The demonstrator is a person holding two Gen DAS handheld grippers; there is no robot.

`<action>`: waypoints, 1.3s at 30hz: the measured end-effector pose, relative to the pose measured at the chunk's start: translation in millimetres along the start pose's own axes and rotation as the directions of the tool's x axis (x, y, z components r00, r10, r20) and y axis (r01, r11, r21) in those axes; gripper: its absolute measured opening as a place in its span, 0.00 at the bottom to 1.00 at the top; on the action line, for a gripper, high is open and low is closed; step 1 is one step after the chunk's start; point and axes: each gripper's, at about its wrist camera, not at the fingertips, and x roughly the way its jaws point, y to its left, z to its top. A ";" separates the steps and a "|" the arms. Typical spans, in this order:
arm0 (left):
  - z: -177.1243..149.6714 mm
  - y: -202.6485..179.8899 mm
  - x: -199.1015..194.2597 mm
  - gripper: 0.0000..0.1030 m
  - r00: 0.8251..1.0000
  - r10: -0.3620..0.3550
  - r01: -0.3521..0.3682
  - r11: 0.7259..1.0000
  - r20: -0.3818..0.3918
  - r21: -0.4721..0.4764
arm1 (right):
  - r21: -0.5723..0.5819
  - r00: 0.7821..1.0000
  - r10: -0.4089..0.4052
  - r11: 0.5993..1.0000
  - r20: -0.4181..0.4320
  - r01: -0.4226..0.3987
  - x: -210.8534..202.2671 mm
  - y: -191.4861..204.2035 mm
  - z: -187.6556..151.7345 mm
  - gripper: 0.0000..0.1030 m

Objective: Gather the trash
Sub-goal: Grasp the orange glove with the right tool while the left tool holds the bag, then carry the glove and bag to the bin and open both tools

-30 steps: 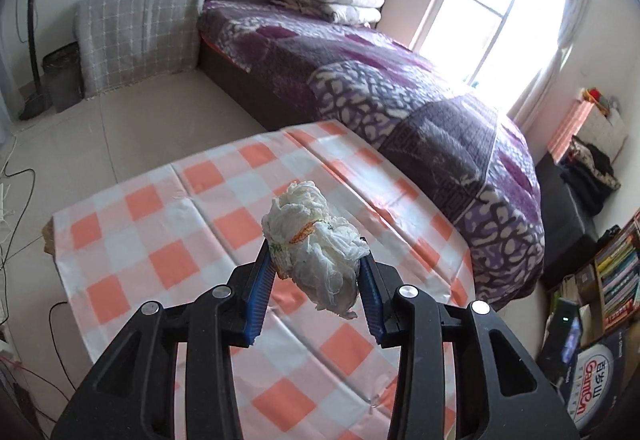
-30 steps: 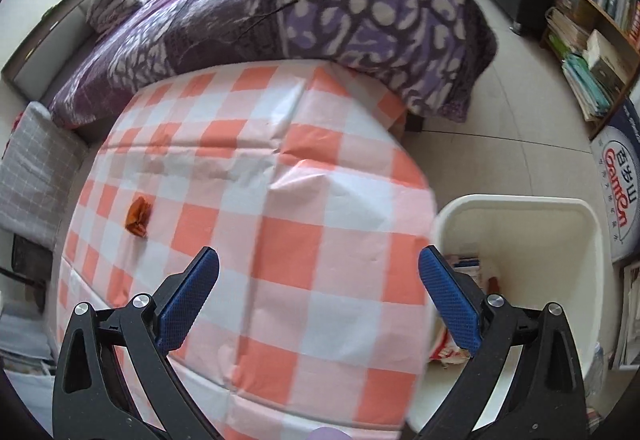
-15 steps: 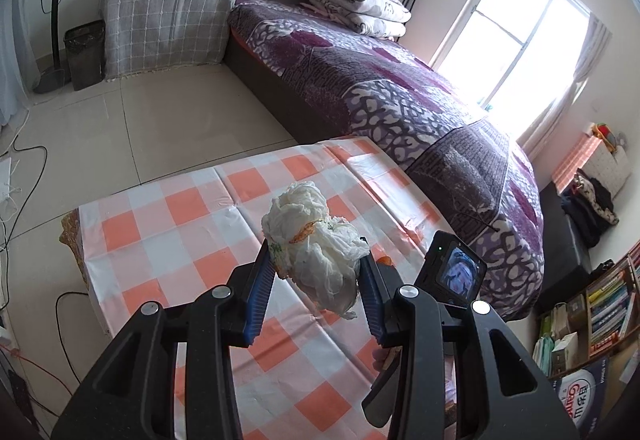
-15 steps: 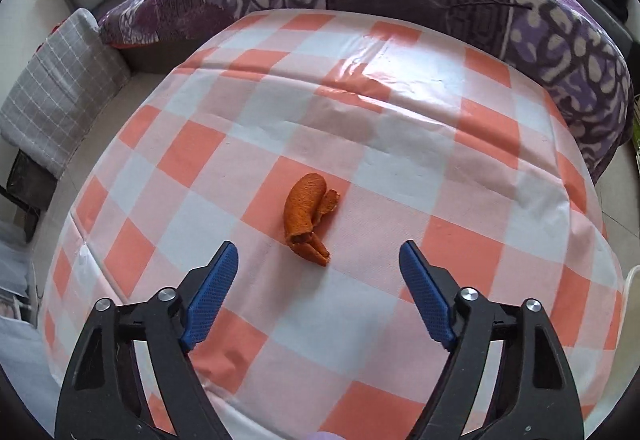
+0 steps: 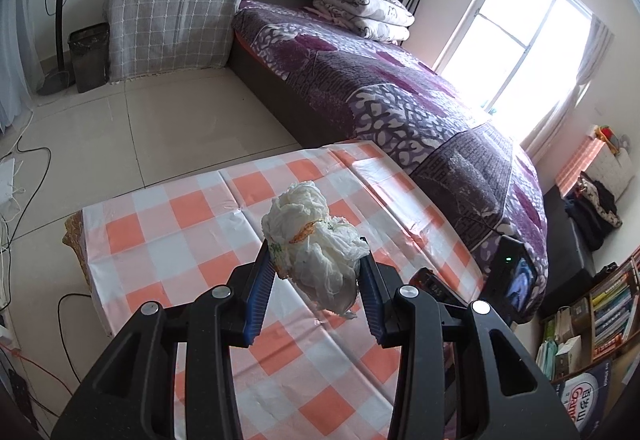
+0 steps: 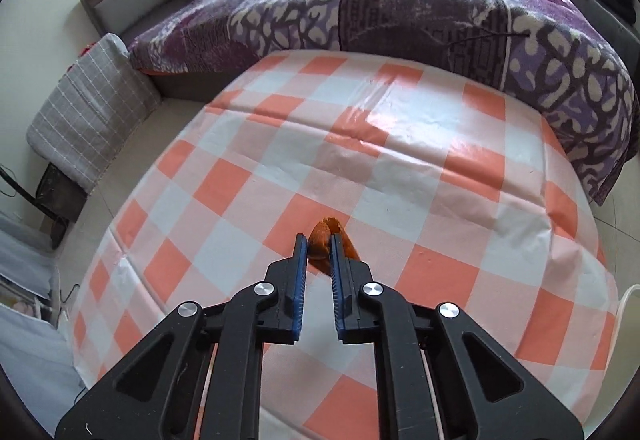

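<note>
Peel (image 6: 320,246) on table (image 6: 420,176); bed (image 6: 400,4) behind it.

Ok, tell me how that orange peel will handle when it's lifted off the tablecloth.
The orange peel looks thin and curled, so probably light and slightly springy. The right gripper is shut on it; a dry-looking rind may crack or slip out sideways.

Desk (image 6: 400,176): covered edge to edge by a glossy checked tablecloth (image 5: 192,224) in orange, pink and white, with fold creases running across it.
On the desk: a curled piece of orange peel (image 6: 320,240), lying on an orange square near the middle.
Desk's far side: set against a bed (image 5: 400,108) with a purple patterned blanket.
On the bed: a folded pale quilt (image 5: 364,8) stacked at the headboard end.
Floor (image 5: 160,128): pale tiles; white cables (image 5: 16,200) trail along the left.
</note>
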 end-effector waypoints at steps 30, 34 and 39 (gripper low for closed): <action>-46.8 -73.0 31.6 0.39 0.996 -0.028 0.043 0.983 -0.088 0.177 | 0.066 0.994 0.085 0.994 0.071 -0.090 -126.0 -92.9 -54.7 0.10; -58.7 -91.4 37.1 0.39 0.994 -0.030 0.051 0.975 -0.101 0.217 | 0.093 0.992 0.086 0.991 0.092 -0.094 -136.1 -108.4 -52.7 0.10; -72.3 -112.6 39.9 0.39 0.993 -0.041 0.068 0.963 -0.112 0.259 | 0.134 0.990 0.077 0.987 0.118 -0.092 -151.5 -130.9 -49.1 0.10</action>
